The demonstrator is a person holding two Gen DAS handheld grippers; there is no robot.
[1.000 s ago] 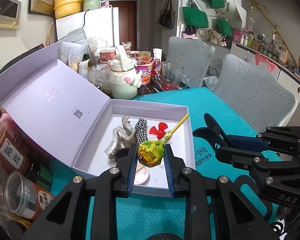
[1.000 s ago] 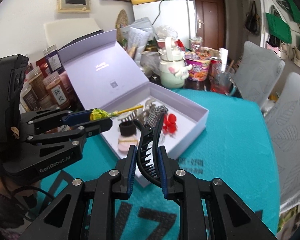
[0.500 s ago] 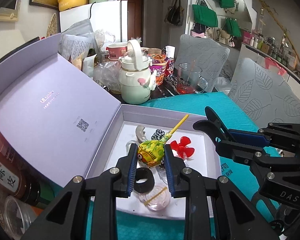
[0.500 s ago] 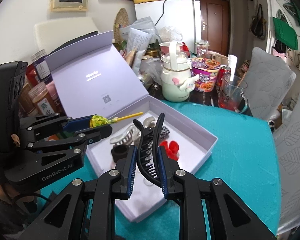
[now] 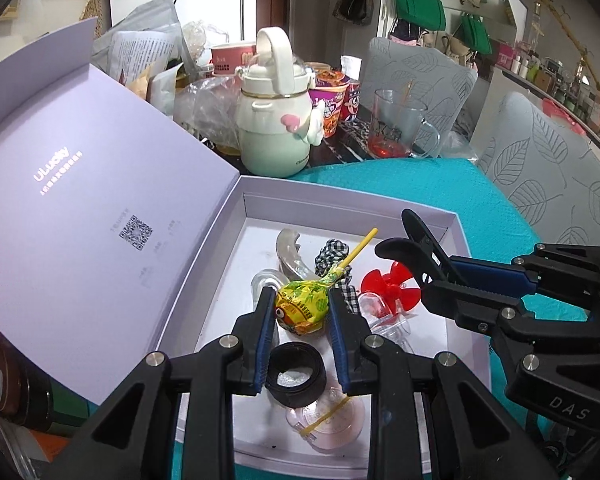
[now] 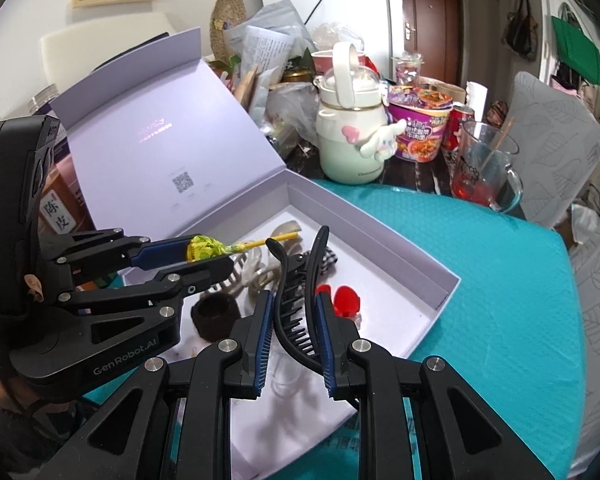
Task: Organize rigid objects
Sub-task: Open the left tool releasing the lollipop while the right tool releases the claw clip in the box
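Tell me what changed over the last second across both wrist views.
Both grippers advanced and dipped over the open lavender box; it now fills more of each view. The left gripper stays shut on the yellow-wrapped lollipop, the right gripper on the black hair claw clip. Nothing was released; the box contents lie as before.

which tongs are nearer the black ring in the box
Left. The left tongs, shut on a lollipop, hang right over the black ring. The right tongs, holding a hair claw, sit off to its right side.
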